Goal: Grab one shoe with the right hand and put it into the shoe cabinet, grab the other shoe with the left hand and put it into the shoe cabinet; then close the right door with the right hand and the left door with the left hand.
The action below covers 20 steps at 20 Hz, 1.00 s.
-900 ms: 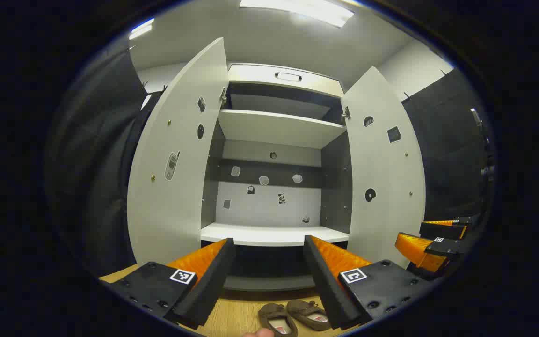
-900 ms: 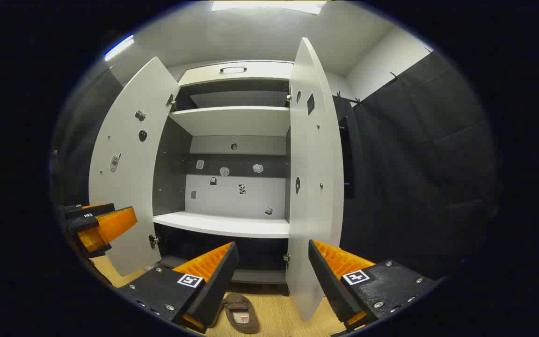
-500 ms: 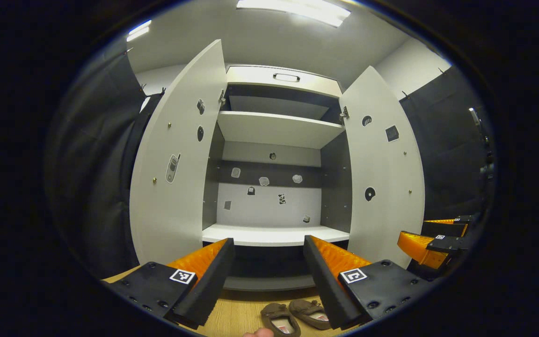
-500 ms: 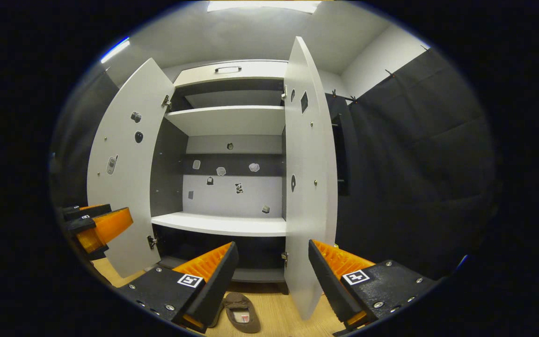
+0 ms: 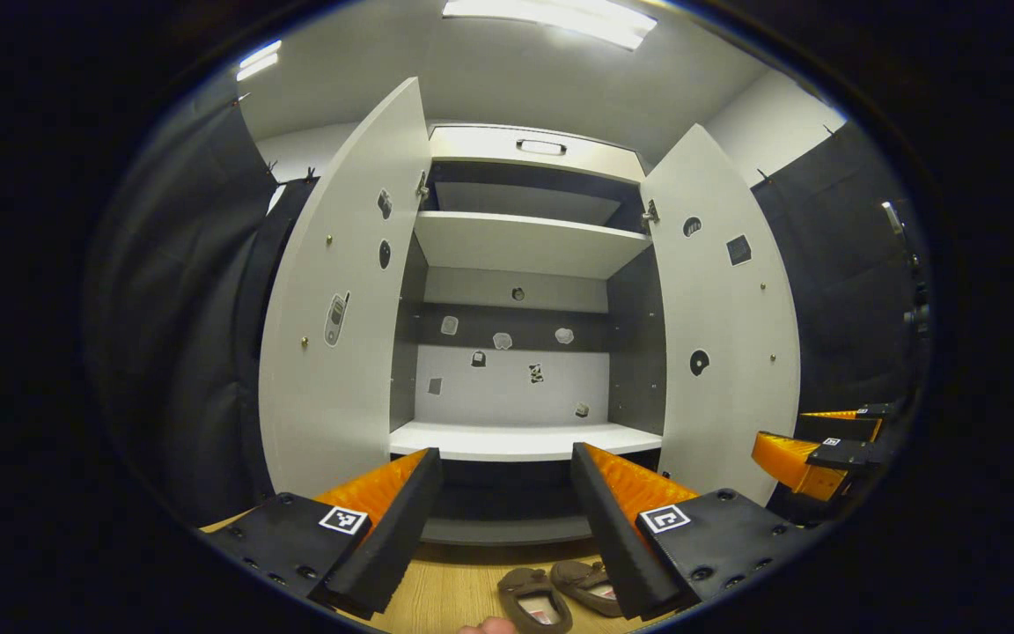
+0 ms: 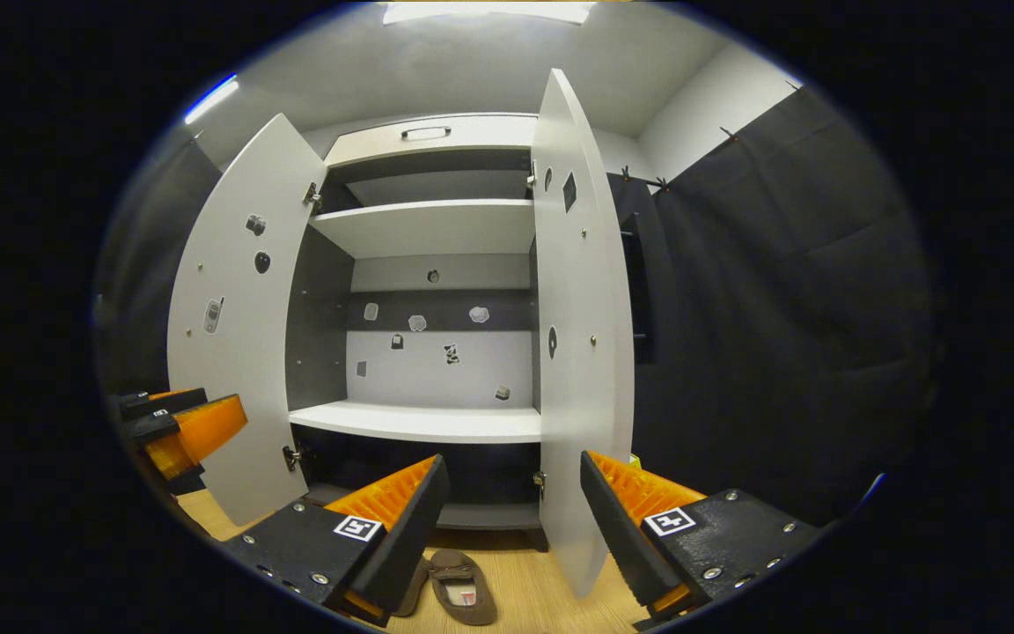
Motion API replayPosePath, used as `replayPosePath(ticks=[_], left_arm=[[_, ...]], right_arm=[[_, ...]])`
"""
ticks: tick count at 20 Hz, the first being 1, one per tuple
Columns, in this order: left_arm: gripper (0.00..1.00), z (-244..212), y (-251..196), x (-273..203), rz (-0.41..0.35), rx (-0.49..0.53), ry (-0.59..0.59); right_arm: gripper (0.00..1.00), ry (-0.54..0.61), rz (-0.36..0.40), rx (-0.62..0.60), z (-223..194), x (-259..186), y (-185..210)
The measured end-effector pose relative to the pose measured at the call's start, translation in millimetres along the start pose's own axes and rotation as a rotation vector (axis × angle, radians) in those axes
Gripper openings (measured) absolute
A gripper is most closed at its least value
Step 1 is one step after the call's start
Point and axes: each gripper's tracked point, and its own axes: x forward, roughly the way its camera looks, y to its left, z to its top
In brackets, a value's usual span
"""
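Two brown shoes (image 5: 560, 594) lie side by side on the wooden floor (image 5: 445, 599) just in front of the shoe cabinet (image 5: 520, 352), toes toward it, seen low in the left gripper view between the fingers of the left tongs (image 5: 505, 506). Left tongs are held wide apart and empty, above the floor and facing the cabinet interior. Right tongs (image 6: 511, 511) are likewise spread and empty; in the right gripper view one shoe (image 6: 463, 586) lies on the floor just beside its left finger. Both cabinet doors stand open: left door (image 5: 335, 308) swung outward, right door (image 5: 723, 326) swung outward, seen nearly edge-on in the right gripper view. Lower shelf (image 5: 520, 438) and upper shelf (image 5: 525, 242) are white. Small stickers (image 5: 503, 341) dot the back panel and the inner door faces.
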Motion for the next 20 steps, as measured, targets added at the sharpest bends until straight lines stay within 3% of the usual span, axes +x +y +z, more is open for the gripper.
replayPosePath(ticks=[14,20], left_arm=[[0.96,0.4,13.8,-16.6,0.035,0.003,0.013],[0.96,-0.4,27.1,-26.9,0.066,-0.004,0.018]], right_arm=[[0.92,0.022,0.048,-0.012,-3.3,14.7,10.2],[0.93,0.146,0.094,-0.084,-66.8,49.3,24.3]])
